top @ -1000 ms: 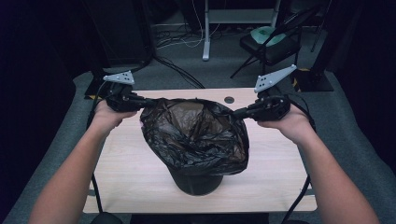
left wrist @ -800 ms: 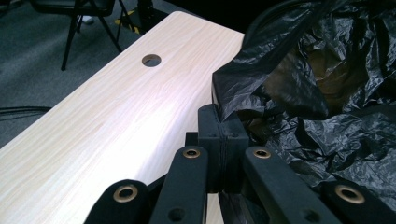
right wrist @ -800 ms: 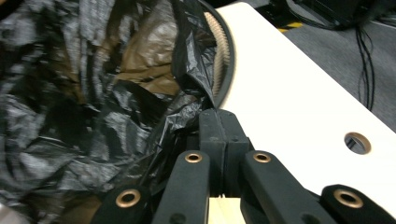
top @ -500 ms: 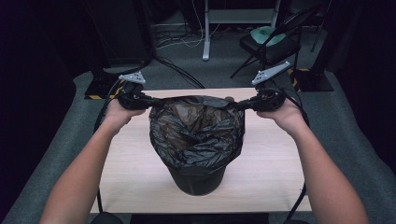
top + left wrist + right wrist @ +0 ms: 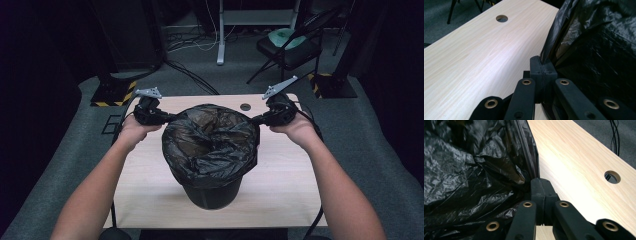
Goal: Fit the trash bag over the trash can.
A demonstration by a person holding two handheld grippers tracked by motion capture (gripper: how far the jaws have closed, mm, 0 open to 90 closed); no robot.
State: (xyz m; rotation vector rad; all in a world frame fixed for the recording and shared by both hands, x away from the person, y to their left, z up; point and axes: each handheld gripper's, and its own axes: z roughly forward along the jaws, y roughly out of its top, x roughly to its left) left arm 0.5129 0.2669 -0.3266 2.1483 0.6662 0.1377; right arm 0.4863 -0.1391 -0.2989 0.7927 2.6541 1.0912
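No writing or label can be read anywhere in these frames. In the centre of the high view a black bin (image 5: 212, 187) stands on a pale wood table (image 5: 150, 180), with a black bag (image 5: 210, 142) spread over its mouth and hanging down its sides. A round hole (image 5: 245, 107) in the tabletop lies just past the bag, toward the upper middle of the frame. Beyond the table, on grey carpet, a folding chair (image 5: 287, 47) with a green thing on its seat sits at upper right, cables trail at upper middle, and yellow-black striped bases sit at left and right.

The left gripper (image 5: 162, 117), at centre left, has its jaws pressed together on the bag's left edge; the left gripper view shows the film caught between them. The right gripper (image 5: 256, 120), at centre right, is likewise clamped on the bag's right edge. The bag is stretched between the two.
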